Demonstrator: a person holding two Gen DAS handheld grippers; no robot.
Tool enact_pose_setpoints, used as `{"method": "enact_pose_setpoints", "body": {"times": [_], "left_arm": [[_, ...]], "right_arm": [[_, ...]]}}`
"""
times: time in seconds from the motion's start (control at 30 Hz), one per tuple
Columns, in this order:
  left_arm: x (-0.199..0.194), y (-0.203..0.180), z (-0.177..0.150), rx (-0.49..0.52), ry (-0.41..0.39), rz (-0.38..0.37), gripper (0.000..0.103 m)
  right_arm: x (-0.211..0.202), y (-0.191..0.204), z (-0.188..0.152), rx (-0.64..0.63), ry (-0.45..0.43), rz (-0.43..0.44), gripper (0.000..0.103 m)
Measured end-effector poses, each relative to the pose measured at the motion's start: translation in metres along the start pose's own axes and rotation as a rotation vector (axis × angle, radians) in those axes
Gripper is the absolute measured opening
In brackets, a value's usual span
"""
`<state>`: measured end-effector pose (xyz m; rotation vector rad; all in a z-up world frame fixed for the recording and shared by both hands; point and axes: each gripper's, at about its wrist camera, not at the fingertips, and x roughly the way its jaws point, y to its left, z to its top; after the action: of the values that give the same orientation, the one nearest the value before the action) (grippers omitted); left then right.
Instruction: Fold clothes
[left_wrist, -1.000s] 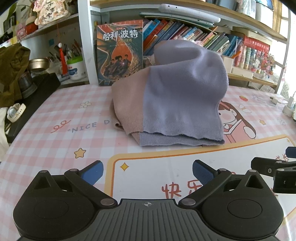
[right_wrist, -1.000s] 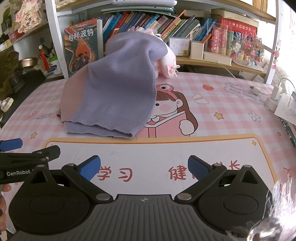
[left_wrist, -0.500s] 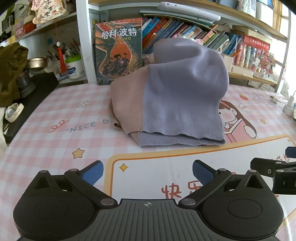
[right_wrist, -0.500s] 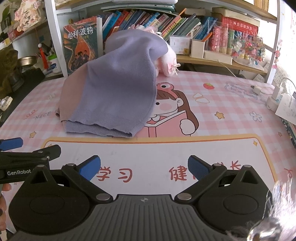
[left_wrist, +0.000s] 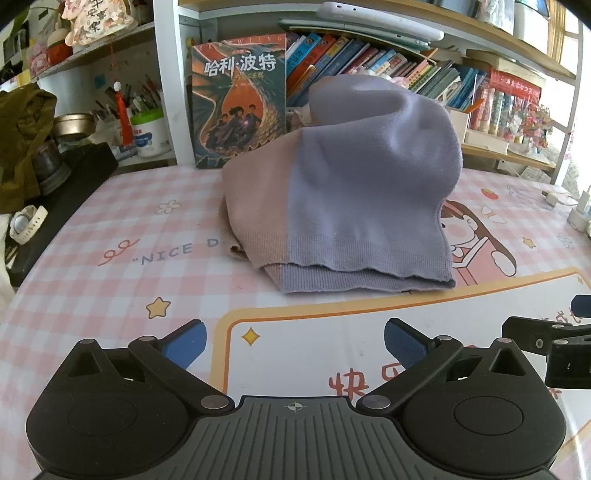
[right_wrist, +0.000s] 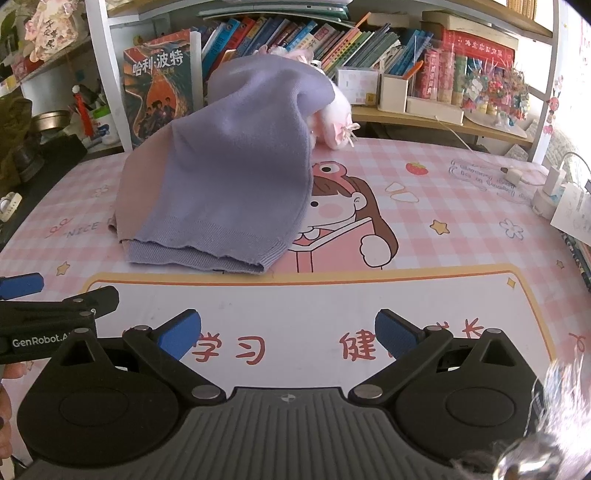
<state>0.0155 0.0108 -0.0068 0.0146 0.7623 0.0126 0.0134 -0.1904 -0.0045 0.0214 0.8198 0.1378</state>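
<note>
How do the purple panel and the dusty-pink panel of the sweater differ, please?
The purple panel is much the larger and rises into a hump at the back; the dusty-pink panel is a narrower strip along the sweater's left side, lying lower. Both are the same knit and end in a ribbed hem toward the grippers.

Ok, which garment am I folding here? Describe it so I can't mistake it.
On the pink checked desk mat, just in front of the bookshelf's upright Harry Potter book, sits one heaped knit sweater. It is the only clothing on the mat: lilac with a dusty-pink panel on its left side, ribbed scalloped hem facing both open grippers.
</note>
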Motion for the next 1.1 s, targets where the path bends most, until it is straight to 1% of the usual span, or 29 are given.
{"method": "enact_pose_setpoints", "body": {"times": [0.33,0.77,1.1], "left_arm": [[0.004,0.006,0.001,0.002,0.005,-0.020,0.103],[0.004,0.013,-0.001,0.057,0.000,-0.074,0.103],[0.005,0.029,-0.002,0.041,0.003,-0.092,0.103]], "right_arm": [[0.004,0.006,-0.001,0.003,0.012,-0.008,0.102],[0.004,0.019,-0.009,0.033,0.025,-0.032,0.102],[0.002,0.034,-0.013,0.035,0.038,-0.045,0.102]]}}
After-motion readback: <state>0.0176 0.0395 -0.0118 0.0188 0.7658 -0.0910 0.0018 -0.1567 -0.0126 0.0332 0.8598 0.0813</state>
